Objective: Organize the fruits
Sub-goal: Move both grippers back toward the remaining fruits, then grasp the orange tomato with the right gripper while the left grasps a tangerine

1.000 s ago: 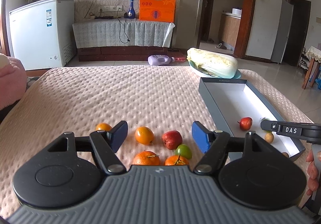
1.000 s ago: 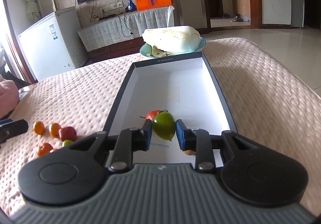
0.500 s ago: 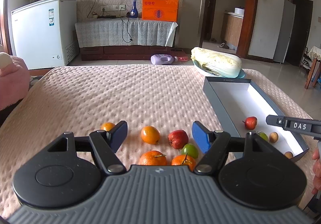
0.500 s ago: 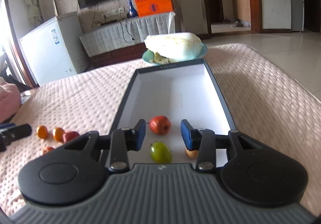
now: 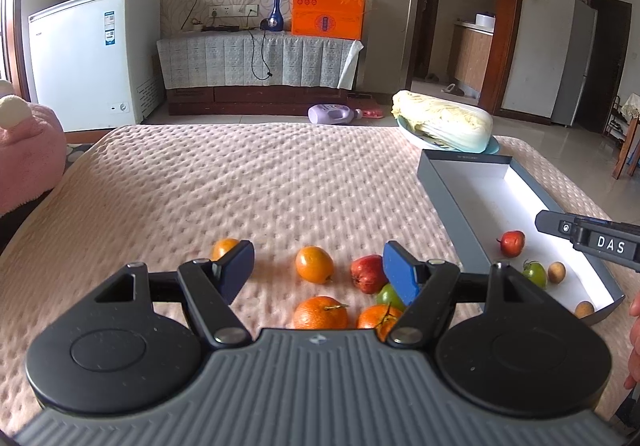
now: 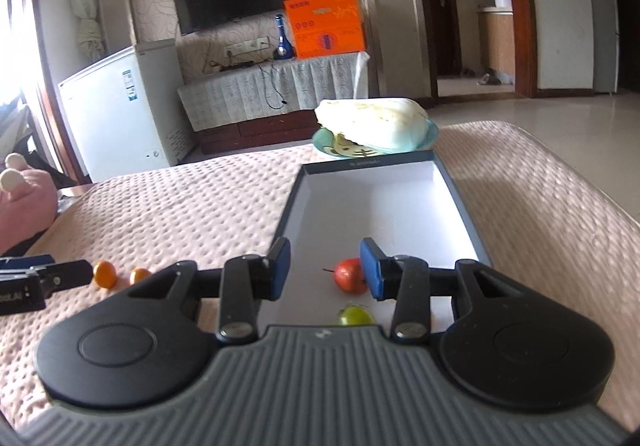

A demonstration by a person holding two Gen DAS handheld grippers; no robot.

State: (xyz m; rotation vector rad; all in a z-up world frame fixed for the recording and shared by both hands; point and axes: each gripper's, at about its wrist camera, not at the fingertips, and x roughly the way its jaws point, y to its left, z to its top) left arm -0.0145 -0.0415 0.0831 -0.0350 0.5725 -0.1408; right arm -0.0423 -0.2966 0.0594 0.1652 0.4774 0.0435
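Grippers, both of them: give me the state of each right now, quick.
Left gripper: jaws open, holding nothing, over the loose fruit on the bed.
Right gripper: jaws open, holding nothing, above the tray.

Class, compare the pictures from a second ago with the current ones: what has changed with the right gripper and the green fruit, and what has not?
The right gripper let go of the green fruit, which now lies in the box near the red fruit; its fingers have opened and drawn back. The left gripper stayed open over the loose fruit, none of which was moved.
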